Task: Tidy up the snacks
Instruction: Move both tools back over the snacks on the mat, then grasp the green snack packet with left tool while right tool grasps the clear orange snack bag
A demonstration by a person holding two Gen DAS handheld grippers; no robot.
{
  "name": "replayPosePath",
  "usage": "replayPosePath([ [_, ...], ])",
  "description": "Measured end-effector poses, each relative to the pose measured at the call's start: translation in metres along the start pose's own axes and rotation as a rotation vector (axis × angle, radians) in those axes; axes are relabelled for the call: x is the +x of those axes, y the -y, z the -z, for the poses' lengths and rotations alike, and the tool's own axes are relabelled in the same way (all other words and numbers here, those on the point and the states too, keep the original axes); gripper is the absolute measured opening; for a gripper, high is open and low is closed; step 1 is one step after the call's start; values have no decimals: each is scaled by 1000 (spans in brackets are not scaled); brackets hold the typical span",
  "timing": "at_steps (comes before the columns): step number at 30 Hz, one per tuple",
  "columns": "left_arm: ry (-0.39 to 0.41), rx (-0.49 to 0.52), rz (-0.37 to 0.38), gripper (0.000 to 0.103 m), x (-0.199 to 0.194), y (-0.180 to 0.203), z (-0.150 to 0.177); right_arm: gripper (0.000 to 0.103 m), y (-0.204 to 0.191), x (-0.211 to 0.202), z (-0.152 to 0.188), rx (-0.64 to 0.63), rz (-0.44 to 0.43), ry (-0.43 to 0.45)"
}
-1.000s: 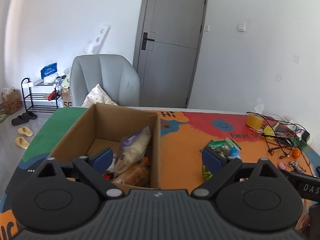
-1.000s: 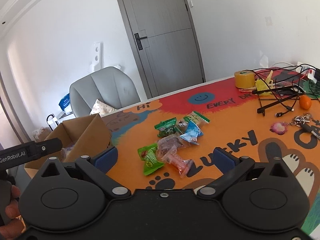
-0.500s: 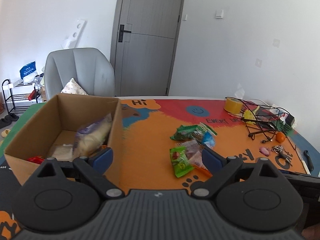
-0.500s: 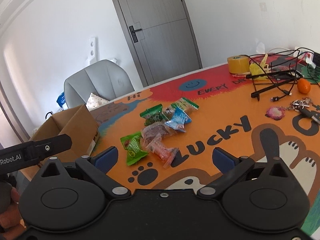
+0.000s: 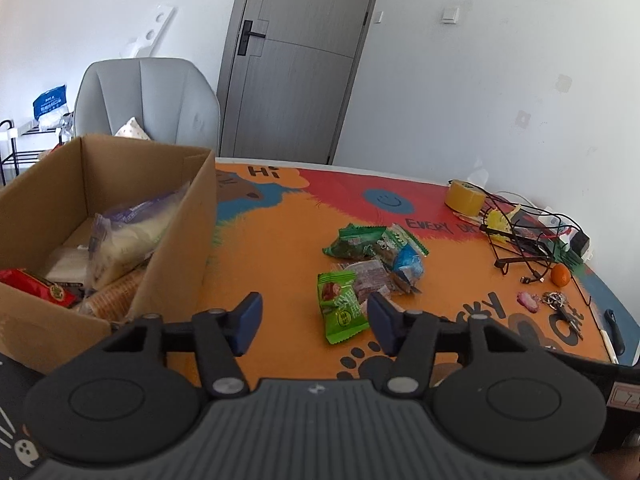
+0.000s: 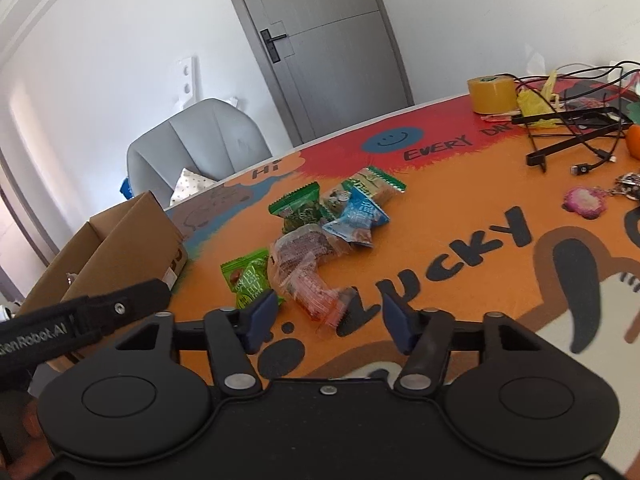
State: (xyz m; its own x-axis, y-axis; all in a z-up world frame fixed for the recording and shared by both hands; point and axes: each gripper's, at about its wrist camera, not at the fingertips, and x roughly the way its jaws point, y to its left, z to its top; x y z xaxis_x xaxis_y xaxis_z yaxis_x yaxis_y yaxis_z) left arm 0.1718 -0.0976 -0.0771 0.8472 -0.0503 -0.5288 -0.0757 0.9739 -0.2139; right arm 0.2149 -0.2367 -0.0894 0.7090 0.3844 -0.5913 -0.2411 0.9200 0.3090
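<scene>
A pile of small snack packets lies on the orange mat; it also shows in the right wrist view. A bright green packet lies nearest me, also in the right wrist view. A cardboard box at the left holds a bread bag, a red packet and other snacks. My left gripper is open and empty, just short of the green packet. My right gripper is open and empty, close over a clear red-tinted packet.
A yellow tape roll, tangled black cables, an orange fruit, keys and a pink charm lie at the right of the table. A grey chair stands behind the box.
My left gripper has swung right, from over the box toward the snack pile. My right gripper has moved forward and down toward the pile. Both stay open.
</scene>
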Motion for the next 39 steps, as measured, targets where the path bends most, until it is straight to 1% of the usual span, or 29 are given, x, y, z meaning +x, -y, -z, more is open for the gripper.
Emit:
replayPosePath([
  [5,-26,-25,-7,51,14,-2,2,53,-2,14,-6,-7,-1,0],
  [9,-35,-34,-14,50,22,-2,4,52,-1,17,-13,4,-22,37],
  [10,-38,-38,-18,50,24,-3,4,52,-2,19,-15,1,-27,35],
  [14,-50,-59,-28,50,33,-3,3,39,-2,32,-15,1,-39,-9],
  [17,-47,-67,-35,50,37,-1,2,32,1,39,-10,5,-25,-53],
  [18,-49,-71,-36,50,39,0,1,31,2,41,-8,9,-21,-64],
  [22,-56,-68,-33,50,47,3,-1,28,6,37,-5,31,-25,-55],
  [23,-59,-66,-30,50,49,4,-2,26,7,36,-5,34,-25,-54],
  [26,-66,-61,-23,50,56,8,-3,25,10,33,-3,40,-12,-44],
  [37,-99,-52,-11,50,81,22,0,25,30,19,-6,52,103,-4],
  [38,-106,-52,-8,50,83,22,1,25,29,18,-5,47,110,-4],
  [39,-113,-57,-4,48,86,22,2,27,28,19,-5,41,116,-5],
])
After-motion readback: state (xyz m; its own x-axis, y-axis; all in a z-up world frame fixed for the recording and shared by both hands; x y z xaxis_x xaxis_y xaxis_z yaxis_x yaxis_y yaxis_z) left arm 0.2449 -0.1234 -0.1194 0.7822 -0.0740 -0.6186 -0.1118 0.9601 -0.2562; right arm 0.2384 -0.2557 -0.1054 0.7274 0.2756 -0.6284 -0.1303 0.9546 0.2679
